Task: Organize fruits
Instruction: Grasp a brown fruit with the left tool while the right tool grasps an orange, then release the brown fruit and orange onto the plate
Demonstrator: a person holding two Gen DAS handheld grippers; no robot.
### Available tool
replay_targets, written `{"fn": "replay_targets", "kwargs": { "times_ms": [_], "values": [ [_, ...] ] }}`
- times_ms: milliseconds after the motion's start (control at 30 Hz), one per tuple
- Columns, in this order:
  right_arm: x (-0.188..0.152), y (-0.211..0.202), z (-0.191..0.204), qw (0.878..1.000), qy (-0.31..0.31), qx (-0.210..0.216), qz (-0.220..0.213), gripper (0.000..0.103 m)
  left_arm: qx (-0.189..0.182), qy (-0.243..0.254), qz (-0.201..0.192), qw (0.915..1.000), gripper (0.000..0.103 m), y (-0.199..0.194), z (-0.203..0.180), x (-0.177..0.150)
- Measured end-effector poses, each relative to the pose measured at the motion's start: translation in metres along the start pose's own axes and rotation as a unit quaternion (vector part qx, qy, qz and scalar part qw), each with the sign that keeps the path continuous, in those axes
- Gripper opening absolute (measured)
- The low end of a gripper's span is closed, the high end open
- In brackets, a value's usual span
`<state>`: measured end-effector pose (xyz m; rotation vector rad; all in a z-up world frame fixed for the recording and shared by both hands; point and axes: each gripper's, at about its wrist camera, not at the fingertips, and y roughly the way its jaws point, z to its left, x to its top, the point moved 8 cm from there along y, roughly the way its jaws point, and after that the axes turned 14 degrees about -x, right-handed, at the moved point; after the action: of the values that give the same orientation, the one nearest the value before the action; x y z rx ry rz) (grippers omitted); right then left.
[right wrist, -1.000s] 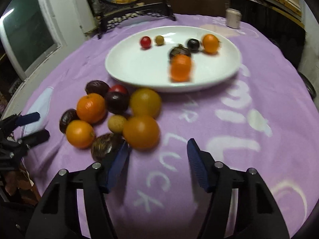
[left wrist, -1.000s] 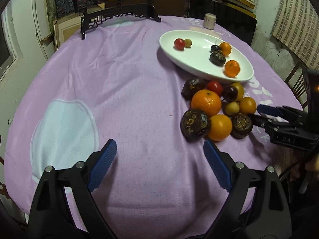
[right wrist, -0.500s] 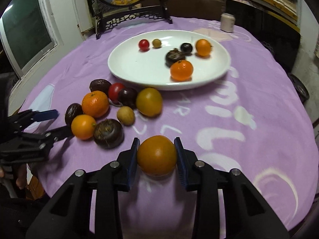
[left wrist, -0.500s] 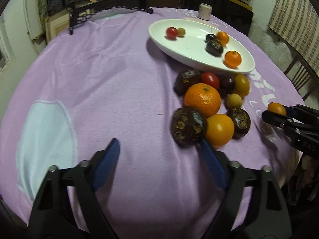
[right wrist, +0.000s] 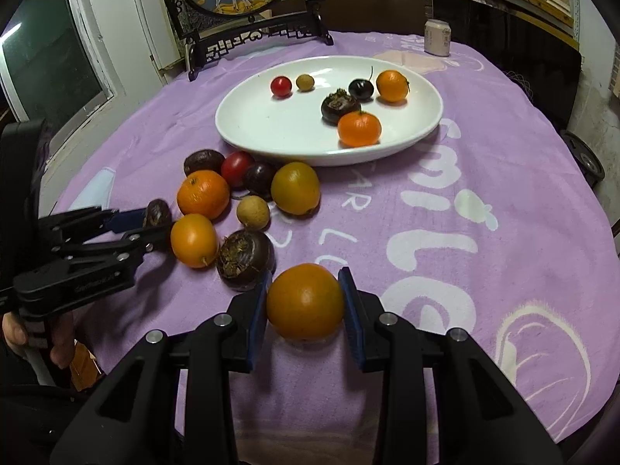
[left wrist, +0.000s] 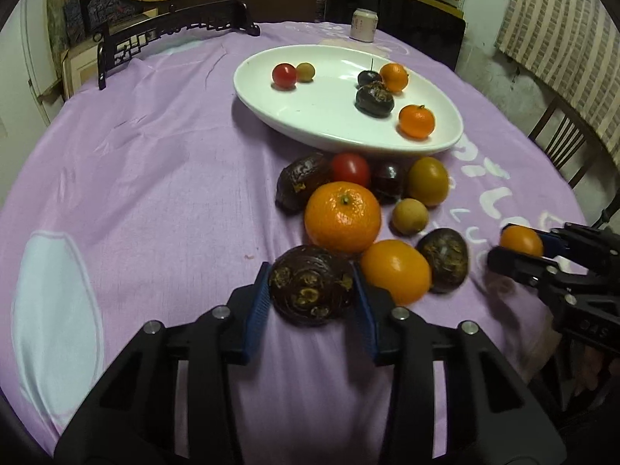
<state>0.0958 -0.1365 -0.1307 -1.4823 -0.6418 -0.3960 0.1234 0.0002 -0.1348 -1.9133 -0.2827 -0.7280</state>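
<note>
Left gripper [left wrist: 310,294] clenched on a dark fruit [left wrist: 310,290], blue pads [left wrist: 259,302] pressed to both its sides, fruit low at the cloth [left wrist: 135,193], at the near end of the loose pile. Seen from the right wrist camera as a black clamp [right wrist: 149,228] at far left, its tips around that same fruit [right wrist: 158,213], mostly hidden there.

Right gripper [right wrist: 306,302] grasping an orange [right wrist: 305,302] between its pads [right wrist: 259,310], apparently lifted off the cloth [right wrist: 465,155], though hard to judge from this angle. Visible too at the right edge of the left view [left wrist: 519,248], orange [left wrist: 521,240] nipped between the tips.

Just ahead of the left gripper: a big tangerine [left wrist: 342,216] touching the held dark fruit, a smooth orange fruit [left wrist: 396,271] beside the right pad, another dark fruit [left wrist: 443,259] against that. Behind these, a longan [left wrist: 410,215], a yellow-green orange [left wrist: 428,181], a plum [left wrist: 387,180], a tomato [left wrist: 350,169] and a dark oblong fruit [left wrist: 302,184], all crowded together against the near rim of the plate [left wrist: 329,124].

On the plate: a cherry tomato [left wrist: 284,74] touching a small longan [left wrist: 305,71] toward the far left; a cherry [left wrist: 368,76], a small orange [left wrist: 394,76], a dark fruit [left wrist: 374,99] clustered; a tangerine [left wrist: 417,121] nearest the right rim.

Beyond the plate, a can [left wrist: 364,24] and a carved black stand [left wrist: 174,33] at the far table edge.
</note>
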Motion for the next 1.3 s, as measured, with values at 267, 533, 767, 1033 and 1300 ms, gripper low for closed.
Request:
{"fn": "replay_targets", "kwargs": {
  "times_ms": [267,533,767,1033,1300],
  "values": [
    [0.007,-0.001,0.001,1.0,0.004,0.006,-0.008,0.035,-0.018,-0.001,-0.025,0.9995,0.04,-0.03,-0.008,0.004],
    [0.031,-0.001,-0.001,1.0,-0.003,0.012,-0.021,0.035,-0.031,0.008,-0.017,0.9993,0.04,-0.026,-0.016,0.032],
    [0.117,0.026,-0.024,0.998,-0.005,-0.017,-0.06,0.035,-0.025,-0.003,-0.003,0.9997,0.041,0.019,-0.001,0.128],
    [0.158,0.093,-0.058,0.999,0.025,-0.022,-0.029,0.035,0.01,-0.02,0.04,0.999,0.041,0.097,0.014,0.185],
    [0.157,0.106,-0.056,1.0,0.026,-0.005,-0.015,0.036,0.008,-0.032,0.031,0.999,0.041,0.113,0.021,0.193]
  ]
}}
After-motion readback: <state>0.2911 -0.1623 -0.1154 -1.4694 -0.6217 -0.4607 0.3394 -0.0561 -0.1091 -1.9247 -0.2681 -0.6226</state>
